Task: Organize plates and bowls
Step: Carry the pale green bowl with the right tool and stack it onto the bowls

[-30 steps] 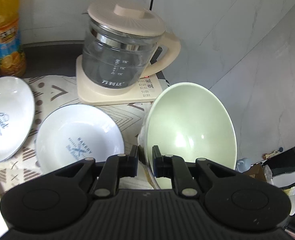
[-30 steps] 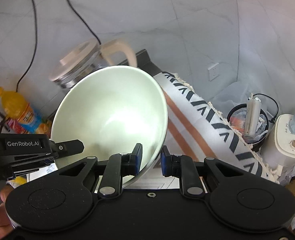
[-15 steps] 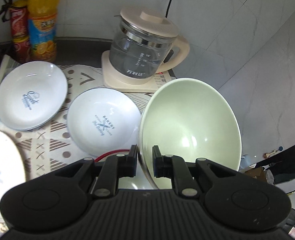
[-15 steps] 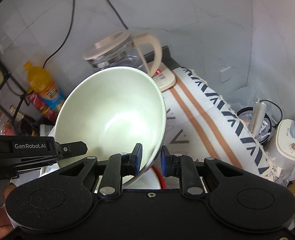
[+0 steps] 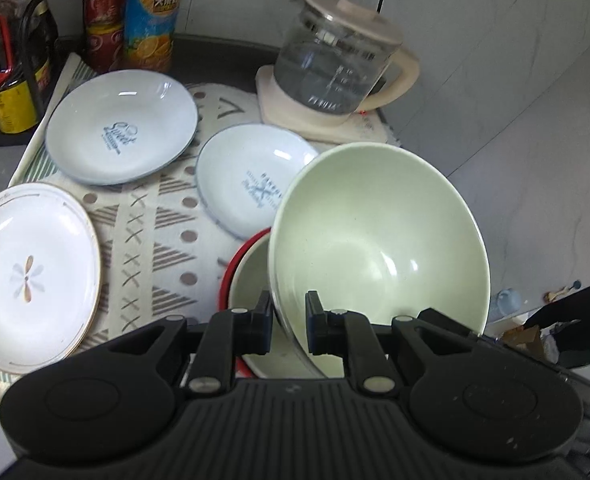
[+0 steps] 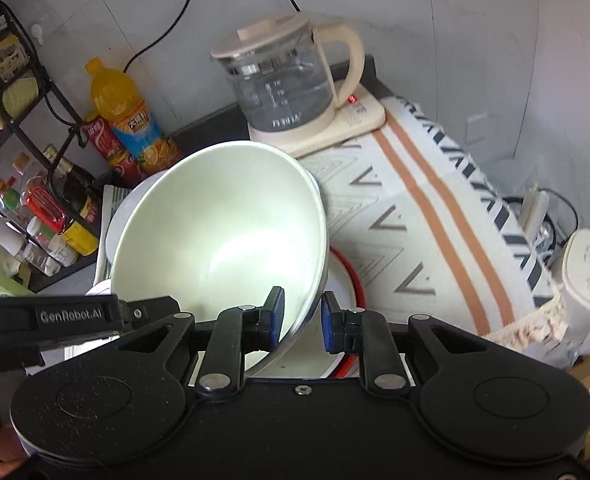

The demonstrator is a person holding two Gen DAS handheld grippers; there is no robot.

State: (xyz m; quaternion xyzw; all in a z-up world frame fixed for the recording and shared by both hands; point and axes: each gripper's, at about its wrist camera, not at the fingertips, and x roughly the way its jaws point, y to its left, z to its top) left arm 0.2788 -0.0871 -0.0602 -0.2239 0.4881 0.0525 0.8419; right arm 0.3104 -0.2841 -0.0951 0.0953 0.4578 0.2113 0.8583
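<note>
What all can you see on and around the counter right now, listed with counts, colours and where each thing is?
Green bowl: 1, pale green, tilted, held above the red-rimmed bowl.
Red-rimmed bowl: 1, pale inside, on the mat under the green bowl.
Blue plates: 2, pale blue, on the mat's far part.
White plate: 1, gold-rimmed, mat's left edge.
Kettle: 1, glass and cream, back of counter.
Juice bottle: 1, orange, back left.
Red cans: 2, stacked beside the bottle.
Left gripper: rim between its fingers.
Right gripper: rim between its fingers.
</note>
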